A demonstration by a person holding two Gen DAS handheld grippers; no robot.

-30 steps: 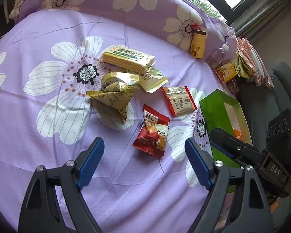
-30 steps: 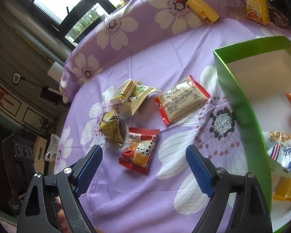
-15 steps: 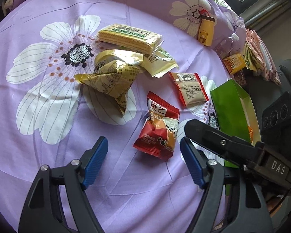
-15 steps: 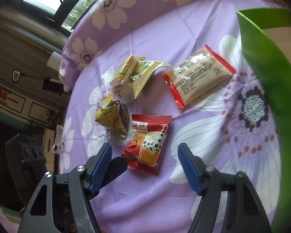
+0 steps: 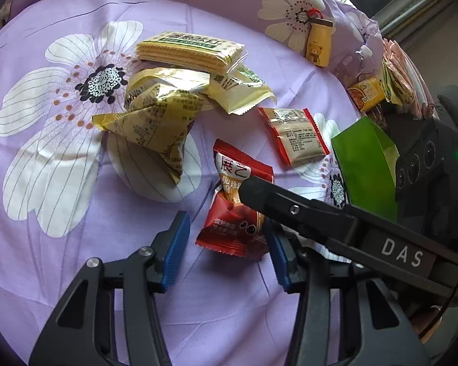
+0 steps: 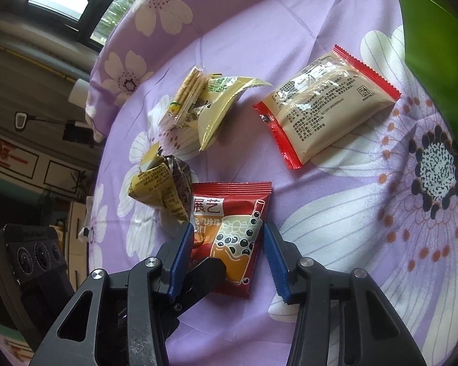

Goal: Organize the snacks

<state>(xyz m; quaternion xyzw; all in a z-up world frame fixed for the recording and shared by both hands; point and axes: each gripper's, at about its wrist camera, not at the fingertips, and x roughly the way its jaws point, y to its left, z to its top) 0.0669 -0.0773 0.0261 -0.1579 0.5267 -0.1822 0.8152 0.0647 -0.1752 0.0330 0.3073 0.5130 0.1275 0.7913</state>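
A red bubble-tea snack packet [image 5: 229,213] [image 6: 232,228] lies flat on the purple flowered cloth [image 5: 61,244], and both grippers straddle it. My left gripper [image 5: 226,244] is closing, with its left pad clear of the packet and its right pad at the packet's edge. My right gripper [image 6: 227,253] is also closing, its blue pads [image 6: 180,253] at the packet's two side edges, which show no buckling. The right gripper's black finger crosses over the packet in the left wrist view. The green box [image 5: 363,164] [image 6: 436,45] stands to the right.
A cream packet with red edges [image 5: 296,134] [image 6: 326,103], a yellow triangular bag [image 5: 155,116], a wafer pack [image 5: 189,50] and a pale yellow wrapper [image 5: 238,91] lie beyond. A yellow bear bottle [image 5: 319,45] and more snack packs [image 5: 366,91] sit at the far right edge.
Both grippers came down and forward onto the red packet and their jaws narrowed around it. The right gripper's finger now lies across the packet in the left wrist view.
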